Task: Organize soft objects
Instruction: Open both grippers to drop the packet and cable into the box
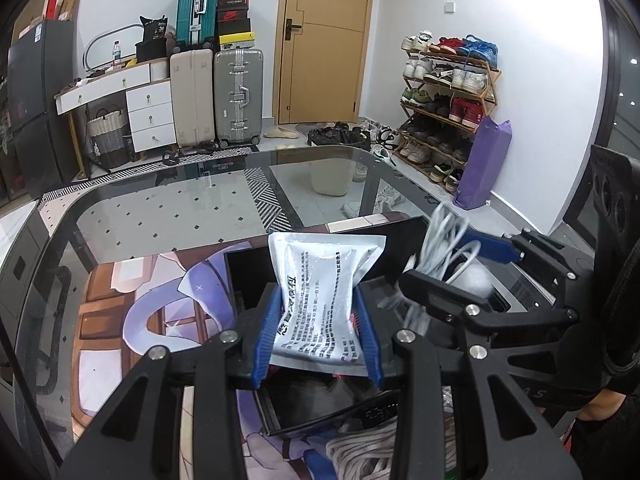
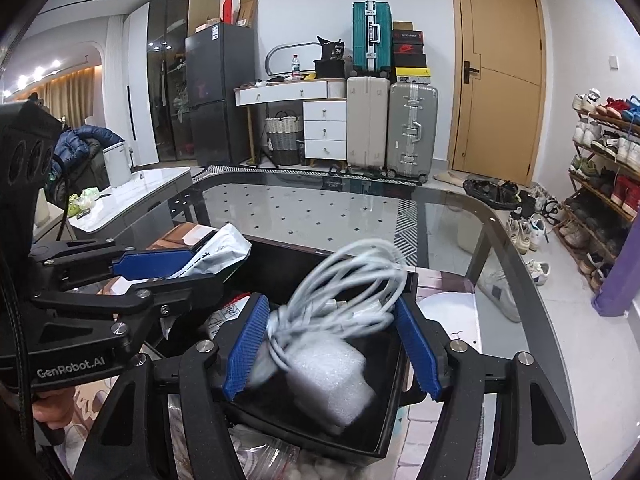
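Observation:
My left gripper (image 1: pixel 318 334) is shut on a silver foil pouch (image 1: pixel 320 292) with black print, held above a black tray (image 1: pixel 244 276). My right gripper (image 2: pixel 334 344) is open, its blue pads wide apart. Between them a bundle of white cable (image 2: pixel 352 280) is blurred, loose above a bubble-wrapped white block (image 2: pixel 332 384) in a black tray (image 2: pixel 394 420). The right gripper shows in the left wrist view (image 1: pixel 460 276) beside the cable (image 1: pixel 444 240). The left gripper and pouch (image 2: pixel 216 252) show at left in the right wrist view.
The trays sit on a printed mat (image 1: pixel 132 316) on a glass table (image 1: pixel 160 208). A coiled rope (image 1: pixel 368 452) and plastic bags (image 2: pixel 264 456) lie near the front edge. Suitcases, a shoe rack and a door stand beyond.

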Demonstrator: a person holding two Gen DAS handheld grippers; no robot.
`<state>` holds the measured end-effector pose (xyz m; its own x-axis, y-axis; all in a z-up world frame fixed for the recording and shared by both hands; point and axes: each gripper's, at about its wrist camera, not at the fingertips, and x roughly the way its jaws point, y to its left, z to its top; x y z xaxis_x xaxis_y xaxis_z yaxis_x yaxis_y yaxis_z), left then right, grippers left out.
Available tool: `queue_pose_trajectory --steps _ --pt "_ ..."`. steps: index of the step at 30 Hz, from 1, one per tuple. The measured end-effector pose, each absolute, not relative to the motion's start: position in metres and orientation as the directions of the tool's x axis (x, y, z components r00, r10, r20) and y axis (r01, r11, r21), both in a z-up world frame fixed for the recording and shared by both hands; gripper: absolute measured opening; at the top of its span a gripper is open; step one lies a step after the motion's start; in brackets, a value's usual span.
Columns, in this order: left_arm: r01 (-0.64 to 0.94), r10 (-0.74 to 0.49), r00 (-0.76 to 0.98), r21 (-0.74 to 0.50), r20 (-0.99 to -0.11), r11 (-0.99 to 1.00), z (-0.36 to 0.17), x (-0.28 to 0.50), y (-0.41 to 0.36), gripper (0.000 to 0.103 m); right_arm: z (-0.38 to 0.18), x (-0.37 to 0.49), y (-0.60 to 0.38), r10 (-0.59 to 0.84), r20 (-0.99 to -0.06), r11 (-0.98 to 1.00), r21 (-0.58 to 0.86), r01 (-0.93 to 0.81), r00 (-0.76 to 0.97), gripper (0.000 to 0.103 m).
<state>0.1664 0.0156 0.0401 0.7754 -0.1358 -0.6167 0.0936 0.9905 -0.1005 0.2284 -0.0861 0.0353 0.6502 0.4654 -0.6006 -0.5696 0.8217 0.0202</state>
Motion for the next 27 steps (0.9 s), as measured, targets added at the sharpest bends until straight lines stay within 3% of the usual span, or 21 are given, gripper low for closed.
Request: queue_pose_trajectory --steps 6,9,11,15,17,19,27 --pt "0.095 -0.129 0.771 -0.088 -0.623 0.992 0.039 0.165 0.014 0.037 0.044 0.223 -0.099 0.44 -0.581 0.842 0.003 -0.539 0.685 0.085" --pt "0.1 -0.125 0.771 -0.075 -0.625 0.992 0.039 0.164 0.011 0.043 0.048 0.217 -0.108 0.428 -0.579 0.851 0.0 -0.525 0.694 0.089" --pt "0.106 -0.13 0.764 -0.076 -0.632 0.991 0.039 0.163 0.009 0.057 0.053 0.212 -0.116 0.425 -0.573 0.857 0.004 -0.516 0.701 0.093" --pt "0.109 -0.115 0.768 -0.049 -0.63 0.993 0.044 0.152 0.005 0.07 0.061 0.198 -0.134 0.428 -0.554 0.866 0.026 -0.499 0.714 0.098" --pt "0.102 -0.108 0.778 -0.045 -0.619 0.994 0.048 0.145 0.005 0.09 0.063 0.191 -0.141 0.426 -0.554 0.869 0.029 -0.495 0.715 0.099" --pt "0.098 -0.108 0.788 -0.05 -0.605 0.994 0.052 0.136 0.006 0.103 0.064 0.186 -0.147 0.425 -0.556 0.869 0.031 -0.493 0.714 0.1" --pt "0.056 -0.1 0.792 -0.091 -0.602 0.994 0.049 0.114 0.013 0.103 0.055 0.162 -0.17 0.431 -0.582 0.868 0.059 -0.492 0.69 0.102"
